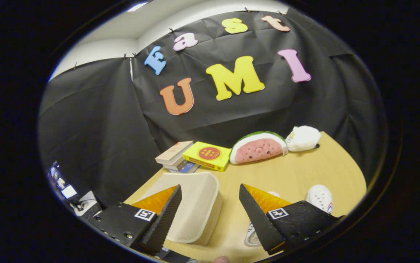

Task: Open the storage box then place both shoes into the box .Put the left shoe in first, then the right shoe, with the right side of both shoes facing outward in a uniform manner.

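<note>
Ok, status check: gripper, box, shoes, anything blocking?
Gripper open, holding nothing. Storage box between the fingers, lid apparently closed. Two white shoes on the table by the right finger. Nothing blocking the box.

Desk: pale wood-tone, plain surface.
Storage box with rounded lid: cream, faint fine texture, no print.
Two perforated shoes: white; one shows a red and blue stripe at its edge, the other a small dark mark.
Flat book: bright yellow, red round emblem.
Stack of books: beige top cover, blue below.
Plush watermelon slice: pink flesh with dark seeds, white band, green rind.
Plush toy: white.
</note>
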Motion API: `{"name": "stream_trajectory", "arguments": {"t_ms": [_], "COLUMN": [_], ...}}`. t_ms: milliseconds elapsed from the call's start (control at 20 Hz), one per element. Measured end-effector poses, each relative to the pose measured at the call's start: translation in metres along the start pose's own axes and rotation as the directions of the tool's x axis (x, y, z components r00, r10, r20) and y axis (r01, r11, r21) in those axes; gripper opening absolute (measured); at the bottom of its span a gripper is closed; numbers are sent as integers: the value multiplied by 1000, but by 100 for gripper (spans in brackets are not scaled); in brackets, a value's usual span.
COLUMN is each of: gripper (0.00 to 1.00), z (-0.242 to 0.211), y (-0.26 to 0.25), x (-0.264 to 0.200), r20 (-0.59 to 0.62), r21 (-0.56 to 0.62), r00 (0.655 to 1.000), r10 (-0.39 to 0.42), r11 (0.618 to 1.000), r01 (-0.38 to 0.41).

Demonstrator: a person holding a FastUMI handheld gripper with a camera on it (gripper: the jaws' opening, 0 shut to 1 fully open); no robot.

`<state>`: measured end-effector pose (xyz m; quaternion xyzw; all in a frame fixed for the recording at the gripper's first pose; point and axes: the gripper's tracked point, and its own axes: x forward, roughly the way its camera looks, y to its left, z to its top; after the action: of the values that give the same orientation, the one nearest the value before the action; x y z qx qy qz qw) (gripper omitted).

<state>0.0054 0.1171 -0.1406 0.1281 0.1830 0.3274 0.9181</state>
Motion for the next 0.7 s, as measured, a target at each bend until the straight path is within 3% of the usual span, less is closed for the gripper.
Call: {"name": "stream_trajectory", "arguments": {"t_ms": [250,700], "gripper": [95,96], "z": [-50,-97], "y": [10,22], "x": [31,66], "r20": [-152,-296], "r21": [124,428], "r00": [982,927], "r10": [108,231], "r11": [988,899], "r01": [-90,-88]}}
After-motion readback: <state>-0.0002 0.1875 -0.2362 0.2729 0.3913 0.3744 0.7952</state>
